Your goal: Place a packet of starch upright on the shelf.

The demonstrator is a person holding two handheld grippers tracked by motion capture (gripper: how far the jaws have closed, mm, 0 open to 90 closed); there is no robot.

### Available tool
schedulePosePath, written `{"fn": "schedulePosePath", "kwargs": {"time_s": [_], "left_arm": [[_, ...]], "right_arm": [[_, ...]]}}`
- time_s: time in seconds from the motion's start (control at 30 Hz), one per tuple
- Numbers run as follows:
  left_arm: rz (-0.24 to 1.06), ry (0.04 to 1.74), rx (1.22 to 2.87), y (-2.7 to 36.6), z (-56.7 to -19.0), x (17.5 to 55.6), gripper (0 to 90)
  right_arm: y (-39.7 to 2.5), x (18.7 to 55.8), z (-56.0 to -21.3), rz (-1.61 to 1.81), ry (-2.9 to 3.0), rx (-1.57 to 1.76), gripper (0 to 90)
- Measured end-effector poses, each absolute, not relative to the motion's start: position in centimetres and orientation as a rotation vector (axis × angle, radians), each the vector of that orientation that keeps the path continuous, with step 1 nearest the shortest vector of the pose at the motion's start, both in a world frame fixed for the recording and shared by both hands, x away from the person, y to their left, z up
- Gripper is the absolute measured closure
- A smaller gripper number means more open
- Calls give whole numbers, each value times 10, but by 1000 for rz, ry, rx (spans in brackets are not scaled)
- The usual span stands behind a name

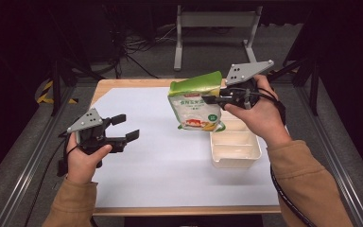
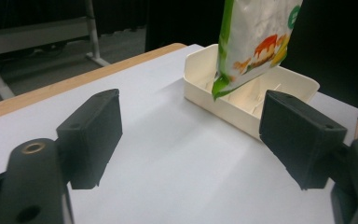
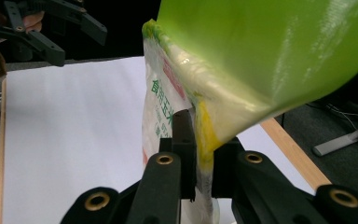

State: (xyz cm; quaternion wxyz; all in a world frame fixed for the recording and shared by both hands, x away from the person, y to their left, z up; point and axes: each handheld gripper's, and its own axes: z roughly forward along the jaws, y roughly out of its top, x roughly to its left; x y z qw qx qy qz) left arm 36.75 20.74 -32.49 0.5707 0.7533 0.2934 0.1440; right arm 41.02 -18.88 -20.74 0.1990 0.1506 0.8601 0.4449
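My left gripper [image 1: 124,127] hovers near-left over the white sheet [image 1: 160,161], jaws apart and empty. Farther right, my right gripper [image 1: 211,100] clamps the green-topped pouch [image 1: 196,101], which hangs just above the cream tray [image 1: 236,158].

Landmark: tray [image 1: 235,160], resting on the sheet [image 1: 160,161] that covers the table [image 1: 105,85], toward the table's right side.
Pouch [image 1: 196,105]: held in the air at the tray's far-left corner, lower edge just above the tray's rim.
Right gripper [image 1: 209,100]: above the tray's far end, jaws pinched on the pouch's right edge.
Left gripper [image 1: 125,128]: well to the left of the tray, above the sheet, jaws spread with nothing between them.
Frame [image 1: 215,33]: on the floor behind the table, beyond the tray.
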Motion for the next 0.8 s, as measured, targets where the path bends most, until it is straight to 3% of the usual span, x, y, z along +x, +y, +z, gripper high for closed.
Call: {"fn": "schedulePosePath", "kwargs": {"time_s": [0.8], "left_arm": [[319,774,1797,221,-338,367,167]], "right_arm": [[-246,445,-209,1236,2297,548,834]]}}
